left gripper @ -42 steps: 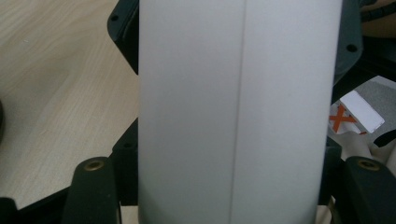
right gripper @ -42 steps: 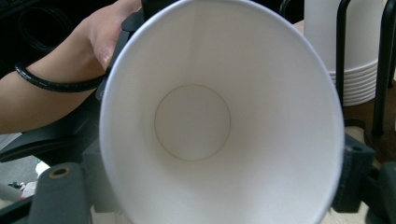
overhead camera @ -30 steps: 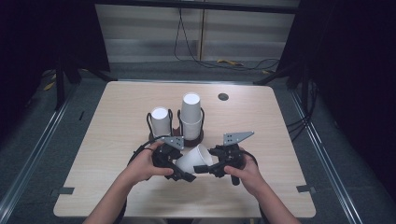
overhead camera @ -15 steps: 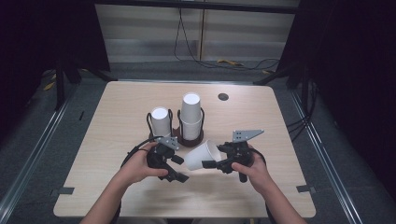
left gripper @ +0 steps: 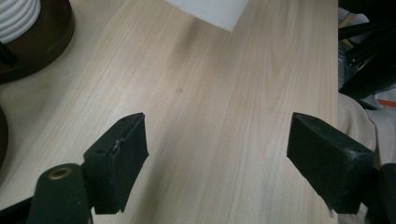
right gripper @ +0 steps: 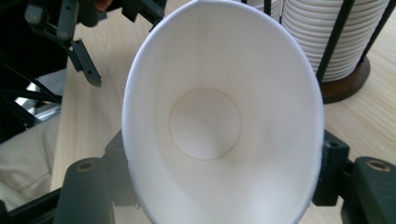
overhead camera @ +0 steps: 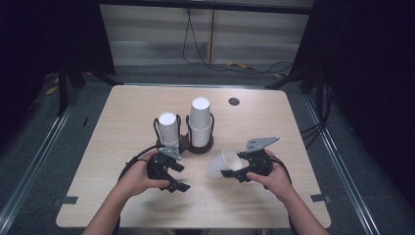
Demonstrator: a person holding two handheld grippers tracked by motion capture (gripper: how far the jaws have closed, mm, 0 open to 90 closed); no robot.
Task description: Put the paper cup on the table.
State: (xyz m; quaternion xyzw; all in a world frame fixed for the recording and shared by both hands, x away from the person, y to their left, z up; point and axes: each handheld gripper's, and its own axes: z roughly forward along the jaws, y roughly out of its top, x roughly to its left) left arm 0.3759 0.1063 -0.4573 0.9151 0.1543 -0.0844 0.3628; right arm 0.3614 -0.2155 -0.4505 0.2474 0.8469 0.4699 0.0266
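While lying on its side above the desk (overhead camera: 122,196), white paper cup (overhead camera: 222,164) clamped at the rim by right hand-held gripper (overhead camera: 234,175), mouth squeezed oval. Left hand-held gripper (overhead camera: 177,177) spread wide, released, holding nothing, just left of the cup. Beyond both, two cup stacks (overhead camera: 200,122) upright in a dark-based holder (overhead camera: 188,144).

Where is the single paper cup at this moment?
In the high view the paper cup lies on its side, clamped in the right gripper, right of centre near the table's front, just in front of the cup holder.
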